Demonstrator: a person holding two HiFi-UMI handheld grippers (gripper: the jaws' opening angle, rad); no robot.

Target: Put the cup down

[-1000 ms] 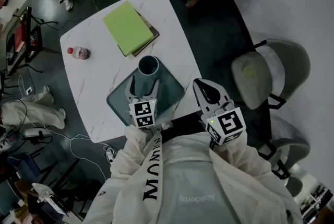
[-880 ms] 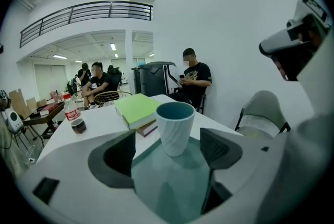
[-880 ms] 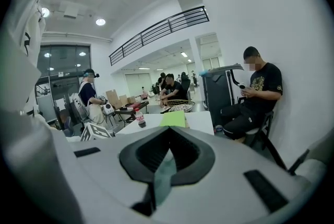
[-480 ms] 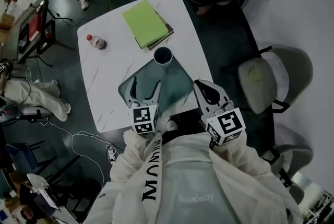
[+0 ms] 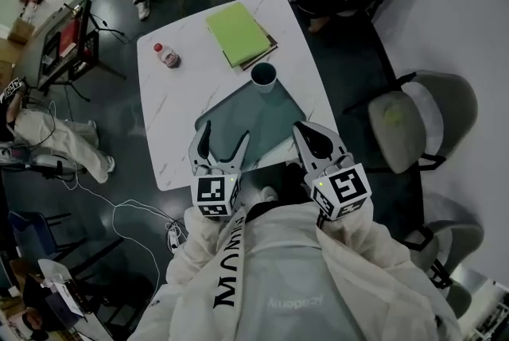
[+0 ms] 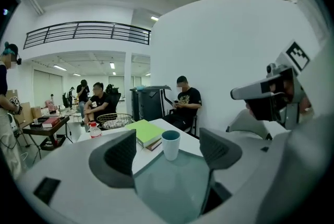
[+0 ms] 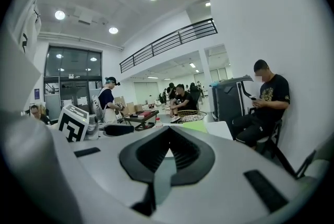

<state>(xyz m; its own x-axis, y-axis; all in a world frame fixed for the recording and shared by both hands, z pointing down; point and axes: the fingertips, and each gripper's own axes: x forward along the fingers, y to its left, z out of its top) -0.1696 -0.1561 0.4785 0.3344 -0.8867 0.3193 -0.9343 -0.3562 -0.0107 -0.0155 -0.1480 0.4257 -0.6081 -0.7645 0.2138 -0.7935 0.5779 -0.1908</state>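
Observation:
A pale blue cup (image 5: 263, 78) stands upright at the far corner of a grey-green tray (image 5: 238, 125) on the white marble table (image 5: 175, 133); it shows again between the jaws in the left gripper view, cup (image 6: 170, 144), well ahead of them. My left gripper (image 5: 221, 147) is open and empty, held above the tray's near edge, clear of the cup. My right gripper (image 5: 316, 142) is shut with nothing in it, hovering at the table's near right edge.
A green notebook (image 5: 237, 33) on a darker book lies at the table's far side, and a small bottle (image 5: 165, 55) with a red cap at its far left. Grey chairs (image 5: 413, 117) stand to the right. People sit beyond the table. Cables (image 5: 135, 212) lie on the floor.
The left gripper, shut around the cup a second ago, has opened and drawn back toward me; the cup now stands free on the tray. The right gripper has stayed where it was.

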